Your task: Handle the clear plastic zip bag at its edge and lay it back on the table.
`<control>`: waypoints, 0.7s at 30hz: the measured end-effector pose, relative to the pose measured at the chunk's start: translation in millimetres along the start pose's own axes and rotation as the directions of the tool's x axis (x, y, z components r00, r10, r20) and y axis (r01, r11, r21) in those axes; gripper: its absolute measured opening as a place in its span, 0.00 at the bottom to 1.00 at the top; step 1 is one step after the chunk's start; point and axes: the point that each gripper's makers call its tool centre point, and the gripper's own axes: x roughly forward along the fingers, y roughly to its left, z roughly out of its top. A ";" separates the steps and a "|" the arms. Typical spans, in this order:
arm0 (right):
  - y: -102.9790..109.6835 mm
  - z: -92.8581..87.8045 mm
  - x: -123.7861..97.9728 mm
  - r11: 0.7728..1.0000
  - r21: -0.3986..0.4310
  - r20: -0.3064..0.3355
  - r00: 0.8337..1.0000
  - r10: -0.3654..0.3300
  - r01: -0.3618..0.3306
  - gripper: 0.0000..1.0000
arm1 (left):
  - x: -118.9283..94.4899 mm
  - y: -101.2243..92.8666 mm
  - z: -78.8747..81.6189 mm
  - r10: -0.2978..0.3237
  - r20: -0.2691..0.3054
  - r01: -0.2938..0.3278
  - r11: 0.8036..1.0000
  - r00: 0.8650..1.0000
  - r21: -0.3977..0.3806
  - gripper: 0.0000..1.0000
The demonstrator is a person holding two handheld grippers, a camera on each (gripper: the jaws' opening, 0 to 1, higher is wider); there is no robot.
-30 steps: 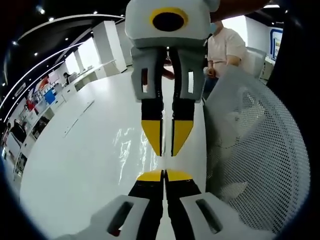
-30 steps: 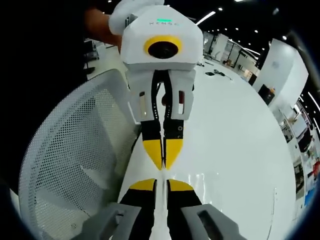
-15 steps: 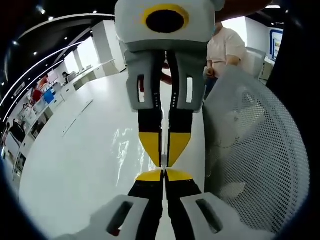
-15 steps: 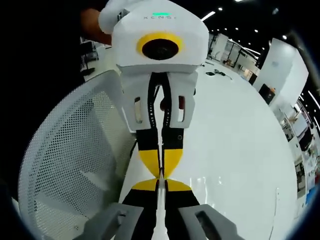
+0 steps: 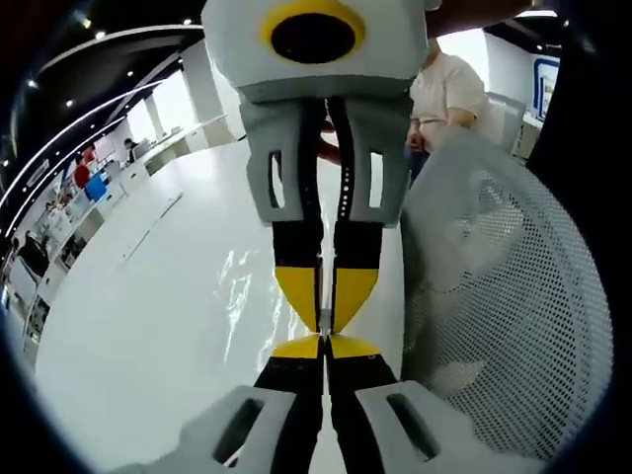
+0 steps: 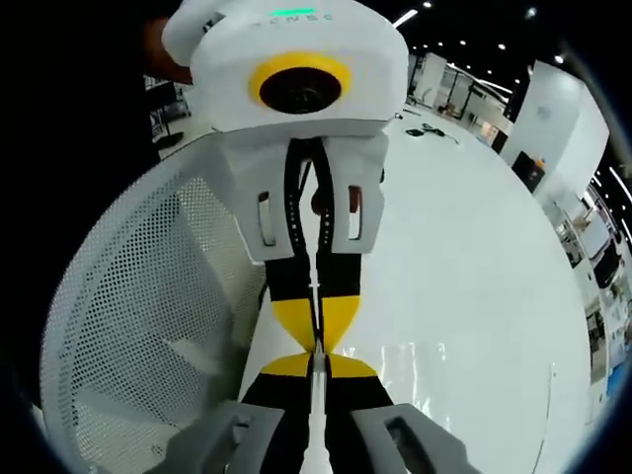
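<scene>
- Clear film, the zip bag (image 5: 259,296), glints over the glossy white table (image 5: 138,326); my two grippers meet tip to tip at its near edge.
- My left gripper (image 5: 324,346) is clenched on a thin edge of the bag; the right gripper (image 6: 318,364) likewise pinches it.
- I judge the edge-handling step is in hand; next, lowering and releasing together.
- White perforated mesh chair back (image 5: 513,296) curves just beside.
</scene>
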 end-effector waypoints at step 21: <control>1.2 -35.1 -14.8 0.999 0.053 -0.063 0.998 -0.010 0.013 0.00 | 3.2 -2.6 3.4 0.016 -0.015 -0.015 0.997 1.000 0.071 0.00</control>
